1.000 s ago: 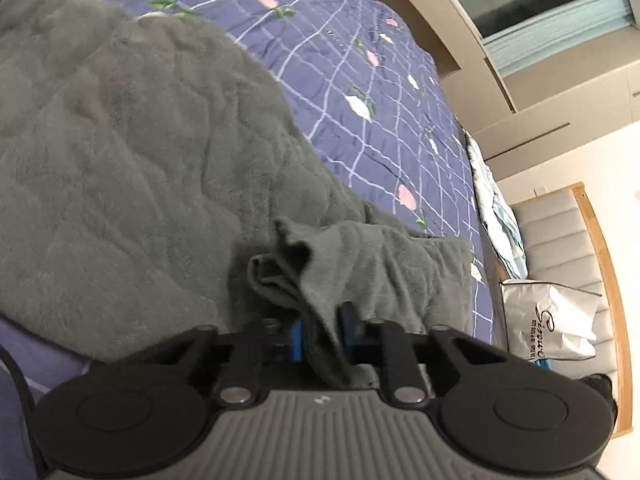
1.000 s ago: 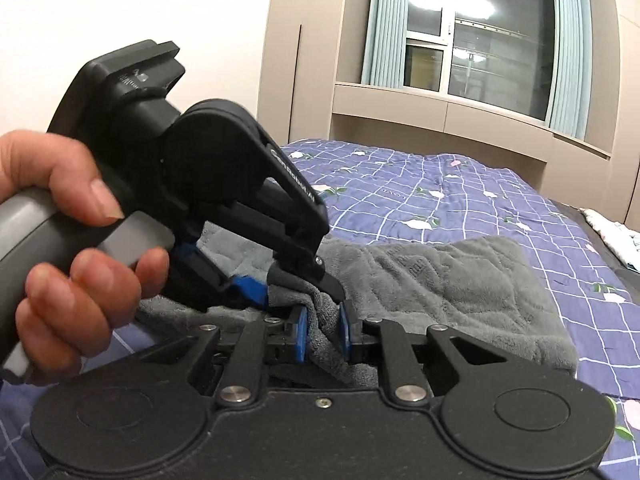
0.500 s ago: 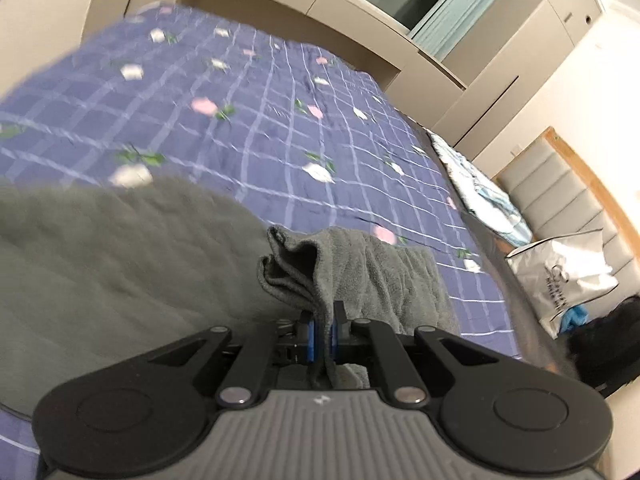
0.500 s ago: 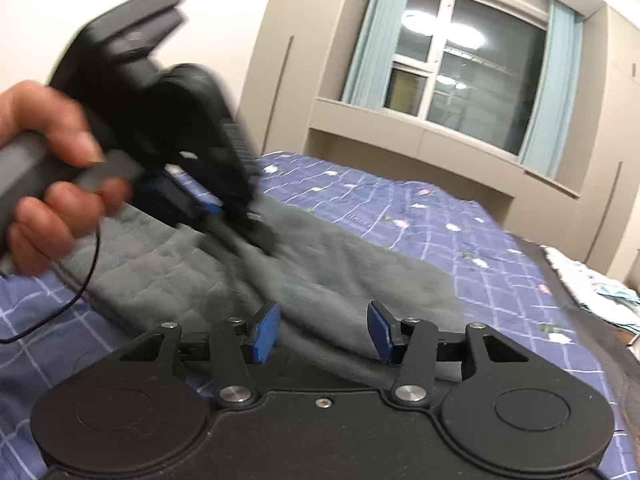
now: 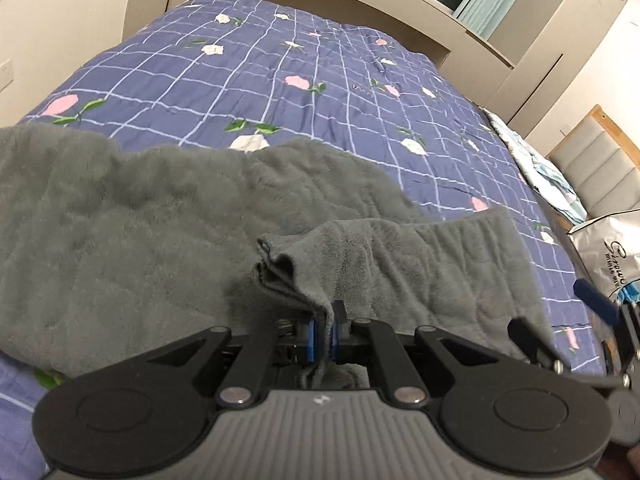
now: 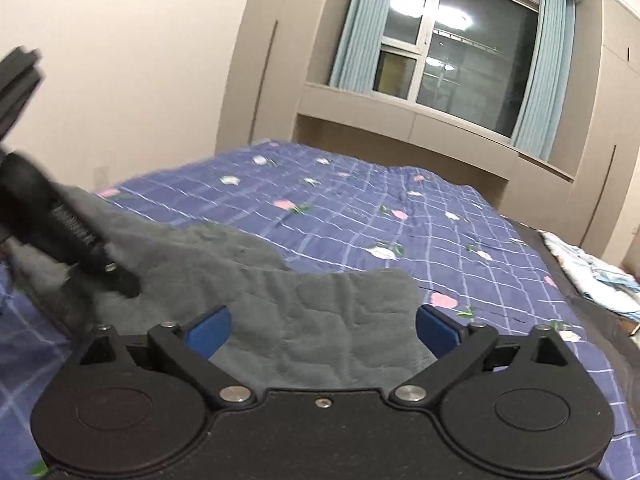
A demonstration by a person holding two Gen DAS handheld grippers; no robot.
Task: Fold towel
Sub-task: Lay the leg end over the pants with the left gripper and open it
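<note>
The grey towel [image 5: 120,240] is lying spread across the blue flowered bedspread [image 5: 280,72], with one bunched corner lifted off the bed. The left gripper [image 5: 323,334] is pinching that doubled corner tight between its blue pads, the cloth hanging through the narrow gap. The right gripper [image 6: 322,330] is standing wide apart above the towel's near edge; its jaws have just been opening and nothing is being pressed between them now, though grey cloth is lying below the gap.

The fold looks to be only getting started: one corner is gathered and raised, while most of the towel is lying loose and rumpled in a single layer. Bringing that corner over, squaring the edges and flattening all seem left to do.

The towel's far left side is running out of both views. In the right wrist view the left gripper is blurring at the picture's edge. A white bag [image 5: 612,248] is sitting beside the bed.
</note>
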